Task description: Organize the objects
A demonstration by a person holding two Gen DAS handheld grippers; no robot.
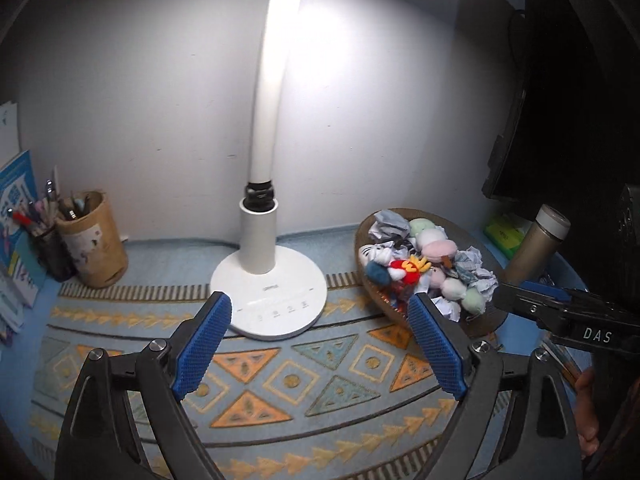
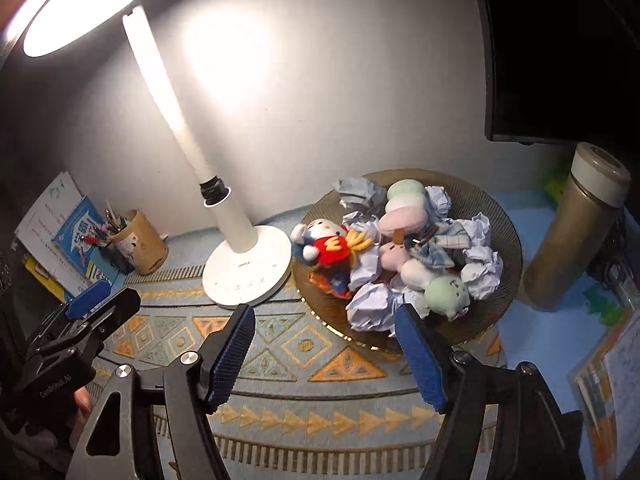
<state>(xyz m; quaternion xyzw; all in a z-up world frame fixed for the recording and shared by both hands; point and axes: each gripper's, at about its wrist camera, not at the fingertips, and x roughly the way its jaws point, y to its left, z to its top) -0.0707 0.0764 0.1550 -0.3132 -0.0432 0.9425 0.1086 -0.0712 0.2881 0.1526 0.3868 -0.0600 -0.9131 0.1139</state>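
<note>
Nearest, left gripper [image 1: 320, 312] with blue-padded jaws spread wide and nothing between them, only patterned mat [image 1: 280, 380] showing through the gap. Likewise right gripper [image 2: 324, 320]: jaws parted, a little less wide, holding nothing, its right pad overlapping the near rim of the tray in the picture but apparently above it rather than touching. Glimpsed at the frame edges, a hand on each tool.

Taking the white desk lamp [image 1: 268, 292] as landmark: round base resting on the far part of the mat, neck rising and curving up toward the camera, lit head [image 2: 88, 4] overhead. Just right of the lamp base, nearly touching it, a round brown tray [image 2: 508, 248] heaped with the task's things: crumpled paper balls [image 2: 368, 308], a white plush doll in a red shirt [image 2: 328, 248] lying at the edge closest to the lamp, pastel plush pieces in green, white and pink [image 2: 400, 216], and a bit of checked cloth, hard to make out among the paper.

Right of the tray, further from the lamp, an upright beige flask [image 2: 576, 232]. Left of the lamp, well apart, a tan pen holder [image 1: 92, 240] full of pens, then leaning books [image 2: 60, 232]. Behind the lamp, white wall [image 1: 160, 100]; to the far right, a dark monitor [image 2: 560, 48].
</note>
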